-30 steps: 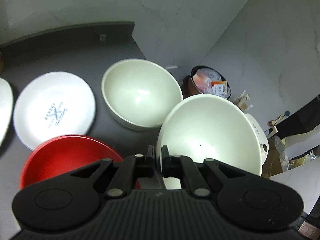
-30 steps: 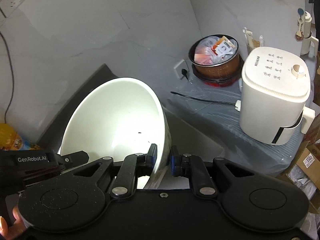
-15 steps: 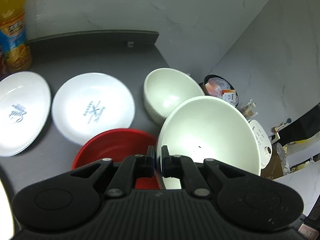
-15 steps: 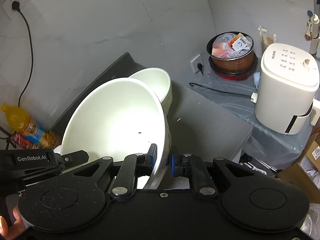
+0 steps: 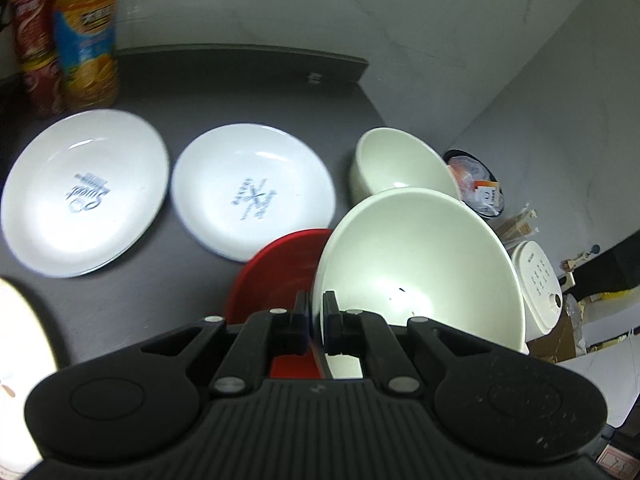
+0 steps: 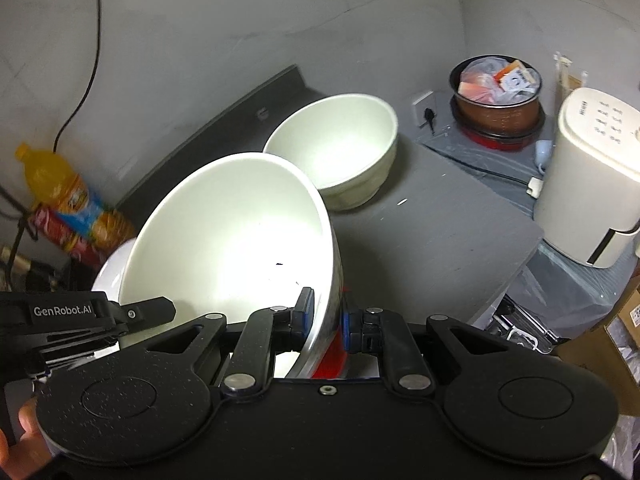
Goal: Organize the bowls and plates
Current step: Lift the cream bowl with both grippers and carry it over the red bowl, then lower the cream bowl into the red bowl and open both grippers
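A: Since a second ago the big white bowl (image 5: pixel 420 272) has been carried up and back from the tabletop (image 5: pixel 224 80). More of the surface shows now: a second white plate (image 5: pixel 84 192) and the juice bottle (image 5: pixel 86 36) have come into the left view.

B: Who holds it?

A: Both. The left tool (image 5: pixel 316 314) is closed on the near rim, one pad inside and one outside. The right tool (image 6: pixel 325 312) pinches the rim on the other side the same way. The bowl hangs tilted in the air, its mouth turned toward the left camera.

B: What lies under and around it?

A: A red plate (image 5: pixel 276 264) sits just below it. Beyond that is the plate with the crossed print (image 5: pixel 252 192), with the second white plate just beside it. The smaller white bowl (image 6: pixel 336 152) stands upright near the tabletop's far corner, apart from the carried one. Off the tabletop, the white appliance (image 6: pixel 592 184) and the pot of packets (image 6: pixel 496 84) stand well apart.

B: So which step is this?

A: Mid-carry, I'd judge: the bowl is lifted and not yet placed. Nesting with the other bowl seems likely. That calls for levelling the carried bowl, centring it over the target, lowering it gently, and releasing both tools together. A tilted descent could clip a rim.
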